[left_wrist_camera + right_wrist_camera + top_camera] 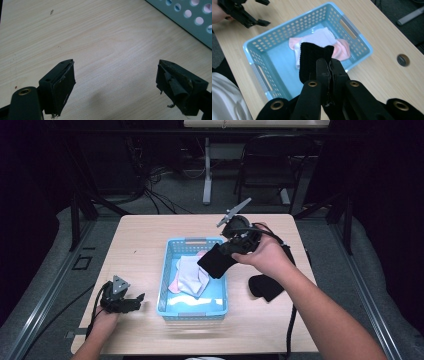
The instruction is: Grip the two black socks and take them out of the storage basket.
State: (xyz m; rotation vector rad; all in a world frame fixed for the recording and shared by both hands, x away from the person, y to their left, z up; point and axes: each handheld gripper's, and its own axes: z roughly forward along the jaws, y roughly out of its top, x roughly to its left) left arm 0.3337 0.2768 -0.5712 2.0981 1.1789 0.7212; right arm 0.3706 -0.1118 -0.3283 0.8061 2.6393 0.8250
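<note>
Above the blue basket's [172,270] right rim, the right gripper [231,247] (forearm angled in from lower right) clamps a black sock [216,261], hanging. The left gripper [131,301] rests on the table [145,232], jaws apart, holding nothing.

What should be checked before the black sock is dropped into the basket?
1. Grip: right gripper is shut on the black sock. Ok.
2. Sock over basket: it hangs over the right rim in the high view, and the right gripper view shows it above the inside. Ok.
3. Room inside: white sock and pink sock lie toward one end, with bare floor left. Ok.
4. Left gripper: open, empty, over the table beside the basket, out of the way. Ok.
5. Second black sock is on the table right of the basket, not yet picked. Not ok.
</note>
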